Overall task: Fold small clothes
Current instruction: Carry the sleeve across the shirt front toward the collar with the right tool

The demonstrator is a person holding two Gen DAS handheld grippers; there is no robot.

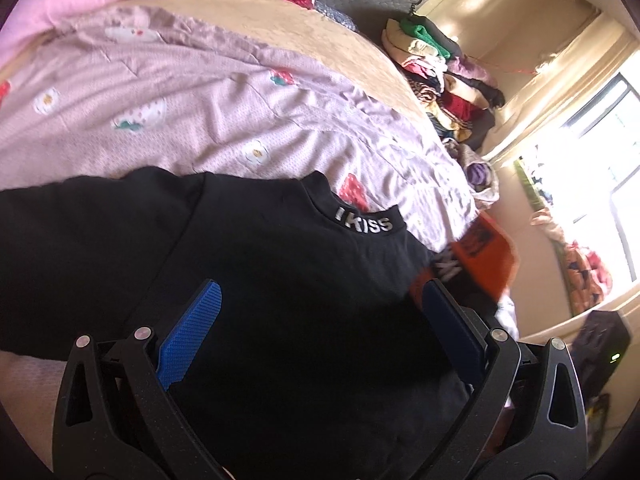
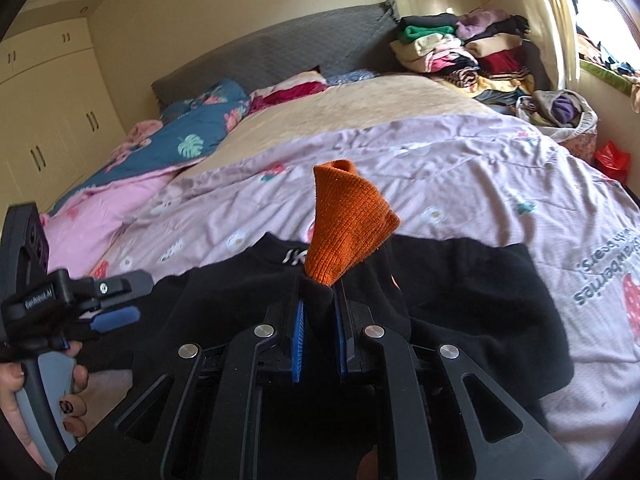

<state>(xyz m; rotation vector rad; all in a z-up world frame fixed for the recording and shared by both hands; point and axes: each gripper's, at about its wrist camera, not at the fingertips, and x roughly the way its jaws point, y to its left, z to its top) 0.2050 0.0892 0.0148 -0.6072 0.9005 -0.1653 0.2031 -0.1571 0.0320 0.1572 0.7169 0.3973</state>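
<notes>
A black top (image 2: 460, 292) lies spread out flat on a pink bed cover (image 2: 440, 168). It has white letters on its collar (image 1: 364, 222). In the right wrist view the top fills the middle, from about 9 o'clock across to 3 o'clock.

The right gripper (image 2: 319, 304) is closed tight on a piece of clothing that is black and orange (image 2: 344, 224). The orange ribbed end sticks up above the blue pads (image 2: 298, 336), toward 12 o'clock. The black part is pinched between them.

The left gripper (image 1: 320, 312) is open wide. Its two blue pads (image 1: 192, 332) stand far apart, and the black top lies under them. Nothing is pinched between them. In the left wrist view the black and orange piece shows at about 3 o'clock, just past the right pad.

In the right wrist view a hand (image 2: 44, 396) holds the left gripper at 8 o'clock. The fingernails are painted dark.

The bed cover has little flowers and strawberries on it. A tan blanket (image 2: 360, 104) lies farther up the bed. A blue quilt with leaves (image 2: 192, 132) is at 10 o'clock. A pile of folded clothes (image 2: 464, 52) sits at 1 o'clock, near a bright window (image 2: 604, 12). A cupboard (image 2: 44, 112) stands at 9 o'clock.
</notes>
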